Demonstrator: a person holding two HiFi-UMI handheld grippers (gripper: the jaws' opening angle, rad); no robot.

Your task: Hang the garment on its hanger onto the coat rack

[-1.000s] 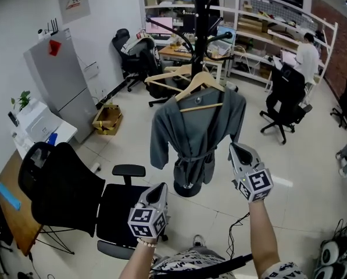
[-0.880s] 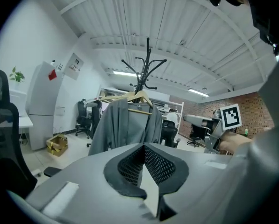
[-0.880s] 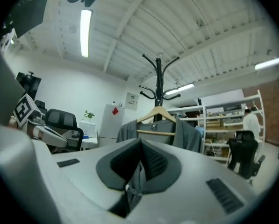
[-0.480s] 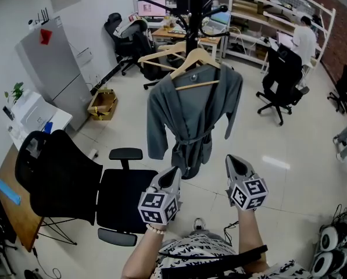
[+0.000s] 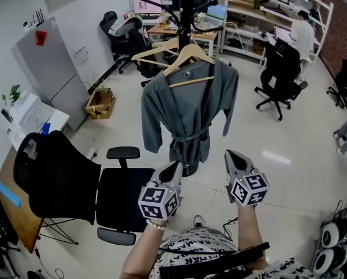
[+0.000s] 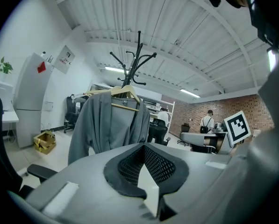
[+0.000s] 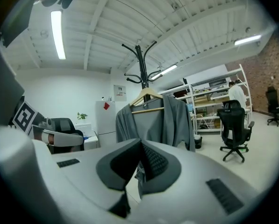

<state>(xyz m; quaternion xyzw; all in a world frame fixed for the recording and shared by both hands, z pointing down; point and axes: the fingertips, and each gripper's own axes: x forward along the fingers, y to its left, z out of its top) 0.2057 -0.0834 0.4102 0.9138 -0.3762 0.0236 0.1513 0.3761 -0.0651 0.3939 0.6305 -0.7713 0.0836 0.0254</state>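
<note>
On the coat rack ahead I log one grey robe on its wooden hanger; left tongs and right tongs both clenched, empty.

1. Garment: plain mid-grey all over, belt in the same grey.
2. Hanger: pale natural wood.
3. Coat rack: black.
4. Left gripper and right gripper: light grey shells, dark grey dimpled pads. Each cube bears black-and-white square markers.
5. Office chair, near left: black.
6. Floor: off-white glossy tiles.
7. Cabinet, far left: grey, with one red patch.
8. Box: brown cardboard.
9. Wall, far right: red-brown brick.
10. Person's clothing, near: black-and-white print.
</note>
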